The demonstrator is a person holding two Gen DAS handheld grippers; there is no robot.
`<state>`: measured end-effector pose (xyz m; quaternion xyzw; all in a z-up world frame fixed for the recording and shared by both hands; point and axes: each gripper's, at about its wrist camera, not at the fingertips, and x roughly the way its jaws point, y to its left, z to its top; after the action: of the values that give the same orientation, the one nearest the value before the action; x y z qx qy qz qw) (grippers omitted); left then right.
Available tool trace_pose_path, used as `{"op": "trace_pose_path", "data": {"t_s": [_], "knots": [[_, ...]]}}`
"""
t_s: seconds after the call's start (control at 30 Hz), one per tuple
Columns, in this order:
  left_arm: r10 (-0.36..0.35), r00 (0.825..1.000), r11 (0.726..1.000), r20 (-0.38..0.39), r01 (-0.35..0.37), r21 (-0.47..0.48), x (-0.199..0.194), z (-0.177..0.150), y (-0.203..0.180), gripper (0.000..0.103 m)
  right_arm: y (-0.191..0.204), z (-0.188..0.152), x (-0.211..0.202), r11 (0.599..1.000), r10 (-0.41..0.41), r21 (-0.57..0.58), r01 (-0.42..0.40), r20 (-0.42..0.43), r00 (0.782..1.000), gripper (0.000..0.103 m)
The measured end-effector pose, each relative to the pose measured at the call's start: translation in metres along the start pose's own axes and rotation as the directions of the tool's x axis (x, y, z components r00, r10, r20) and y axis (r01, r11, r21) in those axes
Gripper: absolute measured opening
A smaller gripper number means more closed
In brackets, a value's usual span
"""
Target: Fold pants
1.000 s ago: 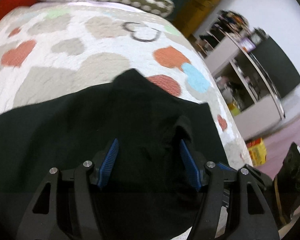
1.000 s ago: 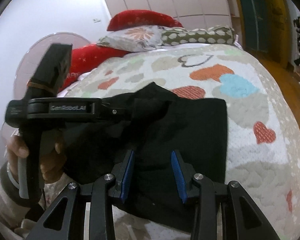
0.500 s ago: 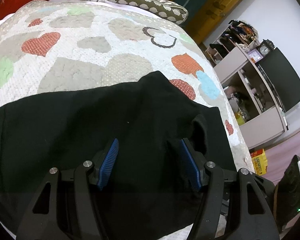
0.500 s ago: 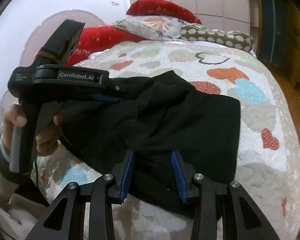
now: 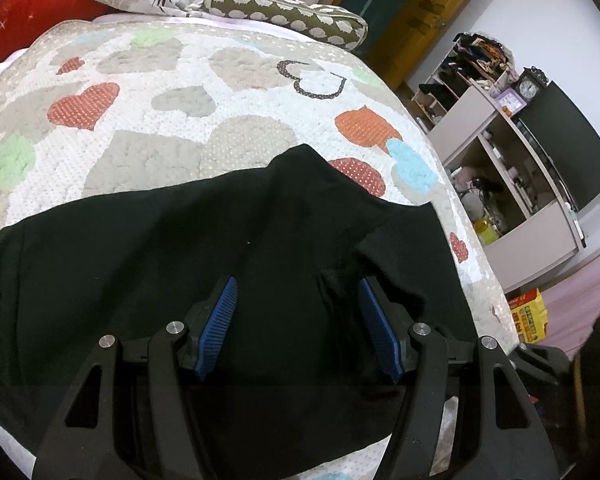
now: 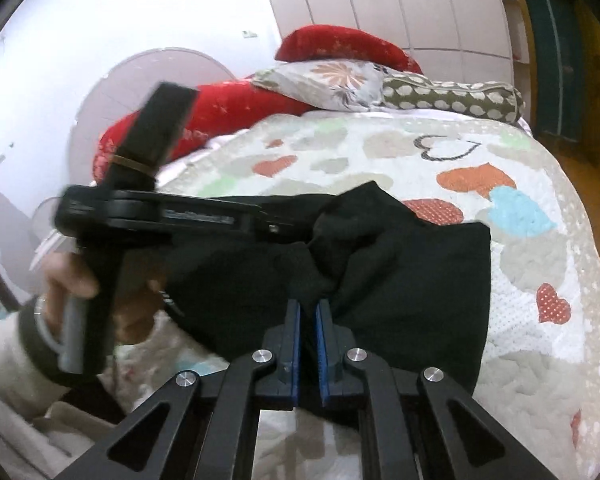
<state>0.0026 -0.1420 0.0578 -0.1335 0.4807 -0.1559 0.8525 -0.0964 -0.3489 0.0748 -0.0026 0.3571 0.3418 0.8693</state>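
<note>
Black pants (image 5: 180, 248) lie partly folded across a heart-patterned quilt. In the left wrist view my left gripper (image 5: 296, 300) is open just above the cloth, its blue pads (image 5: 220, 312) spread wide. In the right wrist view my right gripper (image 6: 308, 320) is shut on a bunched fold of the pants (image 6: 420, 280) near their front edge. The left gripper's body (image 6: 160, 216) shows there from the side, held in a hand over the pants' left part; its fingers are hidden.
The quilt (image 5: 160, 120) covers the bed. Red, floral and dotted pillows (image 6: 340, 76) lie at its head. A shelf unit with a dark screen (image 5: 540, 160) stands to the right of the bed, with a yellow box (image 5: 528, 312) on the floor.
My right gripper has closed on a fold of the pants. My left gripper has stayed open and drawn back a little, showing more quilt.
</note>
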Motion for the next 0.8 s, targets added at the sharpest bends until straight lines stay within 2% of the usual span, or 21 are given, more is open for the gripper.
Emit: {"op": "trace_pose_path", "data": {"t_s": [0.2,0.33,0.4,0.47,0.5,0.63,0.67,0.73,0.8], "knots": [[0.009,1.0,1.0,0.0,-0.009,0.002,-0.001,-0.001,-0.002,0.063,-0.003,-0.019,0.033,0.998,0.035,0.053,-0.03,-0.098,0.995,0.007],[0.009,1.0,1.0,-0.005,-0.009,0.018,-0.004,-0.003,-0.007,0.063,-0.009,-0.008,0.013,0.997,0.026,0.068,-0.024,-0.035,0.999,0.013],[0.001,1.0,1.0,-0.011,0.0,0.016,-0.003,-0.003,-0.008,0.063,-0.018,0.0,-0.004,0.995,0.009,0.099,-0.011,0.017,1.0,0.019],[-0.03,0.999,1.0,-0.021,0.03,-0.002,-0.002,-0.006,-0.009,0.063,-0.031,0.004,-0.01,0.989,-0.005,0.15,-0.001,0.045,0.999,0.034],[-0.05,0.998,0.999,-0.027,0.05,-0.015,-0.001,-0.007,-0.008,0.063,-0.037,0.005,-0.01,0.985,-0.011,0.172,0.002,0.048,0.999,0.036],[-0.11,0.993,0.991,-0.044,0.106,-0.077,0.005,-0.018,-0.008,0.072,-0.057,0.003,0.005,0.971,-0.086,0.224,0.079,0.019,0.996,0.037],[-0.114,0.993,0.991,-0.044,0.11,-0.08,0.007,-0.021,-0.01,0.072,-0.061,0.001,0.013,0.968,-0.109,0.229,0.106,-0.001,0.994,0.037],[-0.099,0.994,0.993,-0.036,0.096,-0.075,0.01,-0.024,-0.014,0.077,-0.067,-0.001,0.021,0.965,-0.122,0.232,0.123,-0.02,0.992,0.037],[-0.086,0.996,0.995,-0.027,0.084,-0.061,0.01,-0.025,-0.02,0.078,-0.073,-0.004,0.029,0.957,-0.125,0.258,0.129,-0.034,0.992,0.037]]}}
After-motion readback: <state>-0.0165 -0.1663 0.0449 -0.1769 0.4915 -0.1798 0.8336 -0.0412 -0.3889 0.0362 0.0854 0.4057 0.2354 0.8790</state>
